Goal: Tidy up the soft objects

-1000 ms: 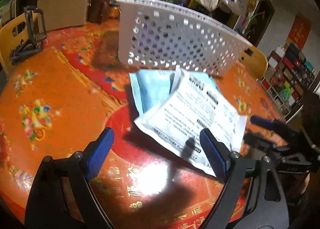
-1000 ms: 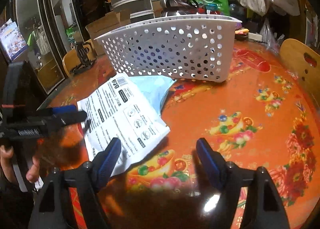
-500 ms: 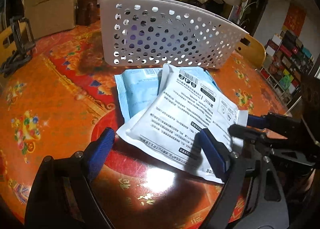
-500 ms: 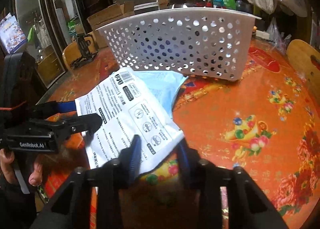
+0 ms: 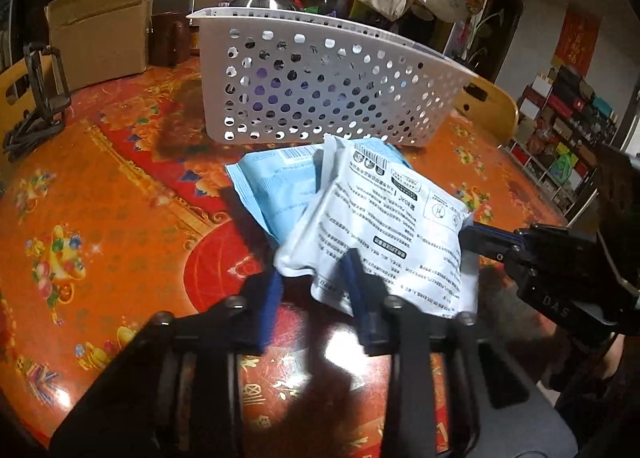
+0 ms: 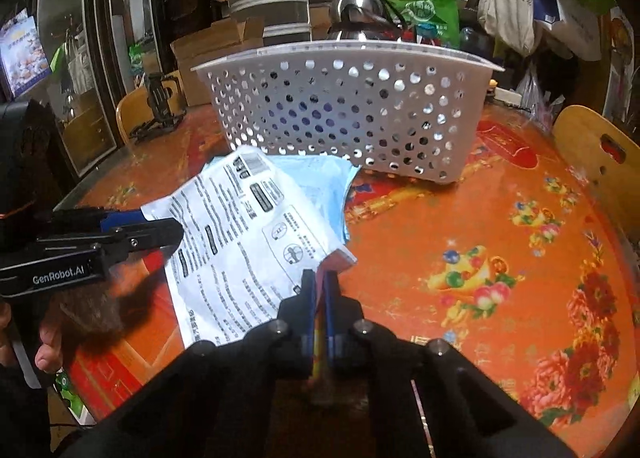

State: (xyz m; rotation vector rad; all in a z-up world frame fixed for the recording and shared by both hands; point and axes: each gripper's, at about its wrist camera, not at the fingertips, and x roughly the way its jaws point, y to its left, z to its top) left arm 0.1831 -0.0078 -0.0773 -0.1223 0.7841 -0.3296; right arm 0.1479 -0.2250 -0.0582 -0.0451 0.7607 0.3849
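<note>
Jaws that stood wide a second ago are now closed on both of your tools: your left gripper (image 5: 314, 286) pinches the near-left corner of the white printed pouch (image 5: 384, 226), and your right gripper (image 6: 319, 286) has clamped the pouch's near-right corner between its blue pads. That change means you have taken hold of the top pouch at two corners, so I judge the grasp finished and the lift toward the white perforated basket (image 5: 320, 98) the step that remains. The white pouch lies on the red patterned table (image 5: 120, 198), just in front of the basket's near wall and overlapping the light blue pouch (image 5: 272, 194), which sits under it and a little to the left. Neither gripper touches the blue one, so it should stay behind for a second trip, though it may drag if the two cling. Counting: two soft pouches outside the basket, one white and one blue; one basket, with something purple showing through its holes that cannot be made out or counted; two grippers, both engaged on the same pouch.
</note>
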